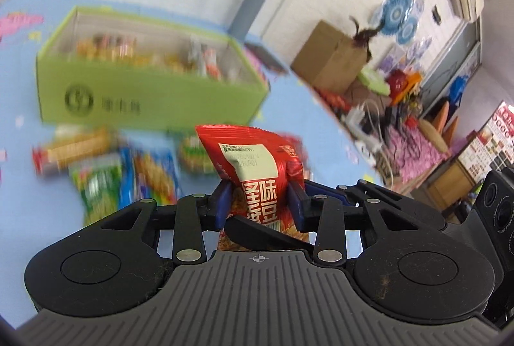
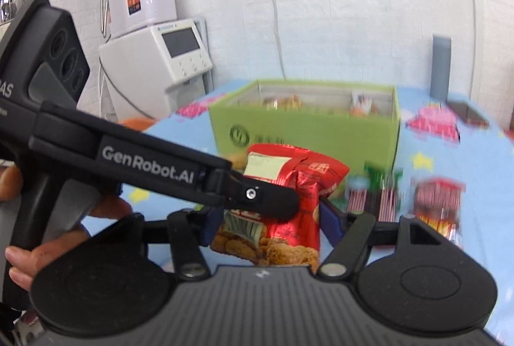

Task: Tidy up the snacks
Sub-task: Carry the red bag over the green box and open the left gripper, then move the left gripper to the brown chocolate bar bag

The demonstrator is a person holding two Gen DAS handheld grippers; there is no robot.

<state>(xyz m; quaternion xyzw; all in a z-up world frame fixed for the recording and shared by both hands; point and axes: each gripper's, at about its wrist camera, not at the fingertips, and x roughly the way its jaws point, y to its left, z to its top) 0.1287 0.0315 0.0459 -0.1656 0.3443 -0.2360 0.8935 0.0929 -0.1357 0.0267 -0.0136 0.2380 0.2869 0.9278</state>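
A red snack packet (image 1: pixel 257 166) is raised above the blue table. My left gripper (image 1: pixel 260 201) is shut on it, both blue pads pressing its sides. In the right wrist view the same red packet (image 2: pixel 289 201) stands between the blue pads of my right gripper (image 2: pixel 270 223), which touch both its edges. A left gripper finger (image 2: pixel 273 201) crosses the packet's front, and a right gripper finger (image 1: pixel 266 233) shows against it in the left view. The green box (image 1: pixel 151 95) (image 2: pixel 305 133) stands open behind, with snacks inside.
Loose snacks lie blurred on the blue tablecloth: a green packet (image 1: pixel 96 188), a blue packet (image 1: pixel 154 175), red boxes (image 2: pixel 437 201). A cardboard box (image 1: pixel 331 56) and clutter sit far right. White machines (image 2: pixel 154 50) stand left. A hand (image 2: pixel 109 207) holds the left gripper.
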